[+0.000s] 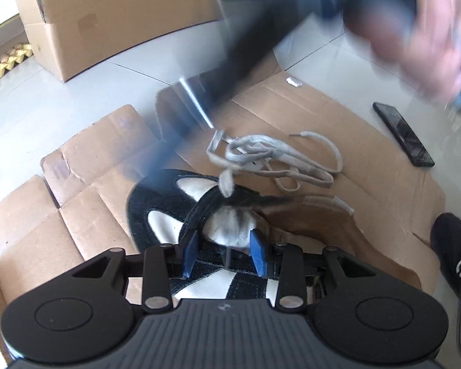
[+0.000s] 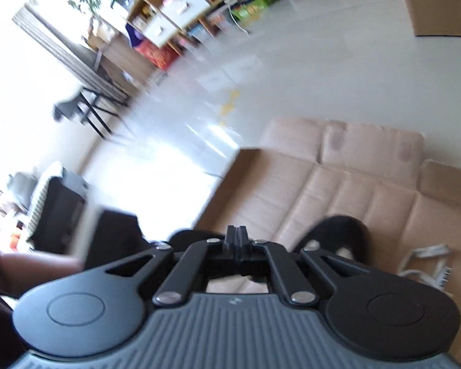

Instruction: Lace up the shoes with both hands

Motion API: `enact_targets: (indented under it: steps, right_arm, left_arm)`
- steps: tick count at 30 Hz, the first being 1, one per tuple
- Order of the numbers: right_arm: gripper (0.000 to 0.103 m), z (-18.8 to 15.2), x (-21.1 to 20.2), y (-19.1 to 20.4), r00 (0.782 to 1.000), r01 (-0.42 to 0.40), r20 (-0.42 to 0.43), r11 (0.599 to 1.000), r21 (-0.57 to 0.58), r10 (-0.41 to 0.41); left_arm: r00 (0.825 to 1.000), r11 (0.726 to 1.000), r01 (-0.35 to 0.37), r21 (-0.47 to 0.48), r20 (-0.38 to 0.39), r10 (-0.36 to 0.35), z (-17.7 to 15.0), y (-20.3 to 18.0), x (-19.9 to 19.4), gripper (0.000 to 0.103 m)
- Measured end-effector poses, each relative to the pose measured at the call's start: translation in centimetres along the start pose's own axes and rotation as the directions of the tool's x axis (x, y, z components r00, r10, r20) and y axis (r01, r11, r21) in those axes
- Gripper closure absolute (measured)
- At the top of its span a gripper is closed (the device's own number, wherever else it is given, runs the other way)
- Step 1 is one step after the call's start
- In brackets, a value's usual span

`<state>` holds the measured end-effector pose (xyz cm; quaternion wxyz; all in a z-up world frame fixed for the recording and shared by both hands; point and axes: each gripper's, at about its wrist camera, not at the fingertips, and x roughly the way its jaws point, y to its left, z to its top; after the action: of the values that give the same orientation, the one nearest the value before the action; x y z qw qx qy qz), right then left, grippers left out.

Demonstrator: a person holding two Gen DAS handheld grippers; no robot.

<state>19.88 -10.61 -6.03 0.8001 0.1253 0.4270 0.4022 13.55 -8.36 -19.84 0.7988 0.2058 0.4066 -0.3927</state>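
Below the left gripper (image 1: 226, 253), a black-and-white shoe (image 1: 181, 212) is seen lying on flattened cardboard (image 1: 338, 123) spread over a pale tiled floor (image 1: 61, 104). The left gripper's jaws are held partly open, with the blue pads (image 1: 190, 253) set on either side of the shoe's pale tongue area; nothing is clasped between them, and whether the pads touch the shoe cannot be told. A grey-beige shoelace (image 1: 276, 156) is piled loosely on the cardboard just beyond the shoe, with one strand draped onto the shoe's upper. A metal clip-like piece (image 1: 216, 143) is seen at the near end of the lace pile. The right gripper (image 1: 239, 70) is shown in the left wrist view only as a dark, motion-blurred bar crossing above the lace, gripped by a blurred hand (image 1: 421, 40) at the upper right. In the right wrist view the right gripper (image 2: 237, 236) is seen with its jaws brought fully together, and no lace is visible between them. A dark phone (image 1: 402, 133) lies at the cardboard's far right edge, and a large cardboard box (image 1: 107, 15) stands on the floor beyond. A second dark shoe (image 1: 455, 246) is seen at the right margin.
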Motion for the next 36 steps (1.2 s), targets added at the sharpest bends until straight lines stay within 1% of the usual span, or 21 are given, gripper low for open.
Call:
enact_targets:
  steps: [2,3,4,5,7,9,10,11,13,15,18,21,24,27,28,29,30,31,32,33,36]
  right_arm:
    - [0.103,2.0,-0.2,2.8,0.997,0.077,-0.001,0.983,-0.169,-0.079]
    - [0.103,2.2,0.1,3.6,0.989,0.128,-0.043,0.957,-0.26,-0.144]
    - [0.103,2.4,0.4,4.3,0.974,0.171,-0.079,0.921,-0.35,-0.211]
    - [0.103,1.6,1.2,4.4,0.959,0.181,-0.126,0.894,-0.409,-0.252]
    - [0.103,-0.1,2.6,4.7,0.917,0.188,-0.211,0.831,-0.523,-0.339]
    - [0.102,-1.8,4.1,4.9,0.858,0.175,-0.28,0.757,-0.63,-0.431]
    - [0.1,-2.6,4.8,5.0,0.824,0.161,-0.307,0.717,-0.678,-0.476]
    - [0.099,-3.3,5.2,5.2,0.814,0.132,-0.33,0.706,-0.696,-0.478]
    - [0.093,-4.0,6.0,6.0,0.801,0.075,-0.355,0.669,-0.739,-0.482]
    - [0.093,-5.1,6.8,6.6,0.783,0.022,-0.373,0.621,-0.783,-0.498]
    - [0.093,-5.6,7.9,7.0,0.753,-0.056,-0.419,0.584,-0.81,-0.508]
    - [0.091,-6.5,9.7,7.2,0.698,-0.157,-0.458,0.506,-0.848,-0.551]
    - [0.087,-7.3,10.9,7.2,0.664,-0.217,-0.475,0.46,-0.861,-0.578]
    - [0.078,-8.3,11.5,7.3,0.633,-0.276,-0.484,0.409,-0.87,-0.603]
    - [0.079,-8.6,11.7,7.3,0.626,-0.293,-0.484,0.391,-0.873,-0.612]
    - [0.08,-8.7,11.9,7.2,0.623,-0.29,-0.48,0.388,-0.875,-0.617]
    - [0.084,-8.8,12.0,7.1,0.62,-0.288,-0.477,0.385,-0.877,-0.622]
    - [0.098,-8.8,12.2,6.9,0.618,-0.286,-0.474,0.382,-0.879,-0.628]
    - [0.101,-8.8,12.3,6.8,0.619,-0.277,-0.466,0.38,-0.883,-0.632]
    - [0.102,-8.7,12.4,6.7,0.62,-0.269,-0.46,0.378,-0.886,-0.636]
    - [0.102,-7.8,12.2,6.7,0.628,-0.239,-0.476,0.429,-0.871,-0.616]
  left_arm:
    - [1.0,1.0,0.013,-0.024,-0.003,-0.014,0.1,1.0,0.9,0.066]
    - [1.0,0.999,0.017,-0.029,-0.002,-0.017,0.1,1.0,1.0,0.066]
    - [1.0,1.0,0.018,-0.025,0.002,-0.018,-0.4,0.9,0.9,0.066]
    - [1.0,1.0,0.02,-0.022,0.007,-0.02,-2.1,0.5,-0.1,0.066]
    - [1.0,0.999,0.027,-0.029,0.015,-0.026,-3.5,1.6,-2.6,0.066]
    - [0.999,0.997,0.04,-0.063,0.025,-0.038,-4.4,3.8,-6.5,0.068]
    - [0.999,0.996,0.049,-0.08,0.029,-0.046,-4.6,4.5,-7.1,0.07]
    - [0.998,0.995,0.051,-0.089,0.03,-0.048,-4.9,4.6,-8.1,0.07]
    - [0.999,0.995,0.046,-0.093,0.032,-0.043,-4.9,4.7,-8.7,0.07]
    - [0.999,0.995,0.04,-0.088,0.027,-0.038,-4.7,4.7,-9.3,0.069]
    - [0.999,0.995,0.043,-0.089,0.017,-0.041,-4.6,4.9,-9.9,0.067]
    - [0.998,0.991,0.06,-0.116,0.014,-0.059,-4.8,5.4,-9.8,0.067]
    - [0.996,0.986,0.086,-0.14,0.016,-0.084,-5.2,5.9,-10.0,0.067]
    - [0.994,0.979,0.112,-0.172,0.016,-0.111,-5.9,6.5,-10.0,0.067]
    - [0.993,0.977,0.119,-0.176,0.014,-0.119,-6.1,6.6,-10.1,0.066]
    - [0.992,0.976,0.124,-0.178,0.014,-0.123,-6.4,6.7,-10.5,0.066]
    - [0.992,0.976,0.128,-0.178,0.013,-0.128,-6.6,6.7,-10.8,0.066]
    - [0.992,0.976,0.127,-0.175,0.015,-0.126,-6.7,6.5,-10.8,0.066]
    - [0.992,0.977,0.125,-0.172,0.016,-0.124,-6.8,6.4,-10.7,0.066]
    - [0.993,0.978,0.121,-0.168,0.018,-0.119,-6.9,6.2,-10.6,0.066]
    - [0.994,0.982,0.114,-0.148,0.019,-0.112,-7.0,5.7,-10.3,0.066]
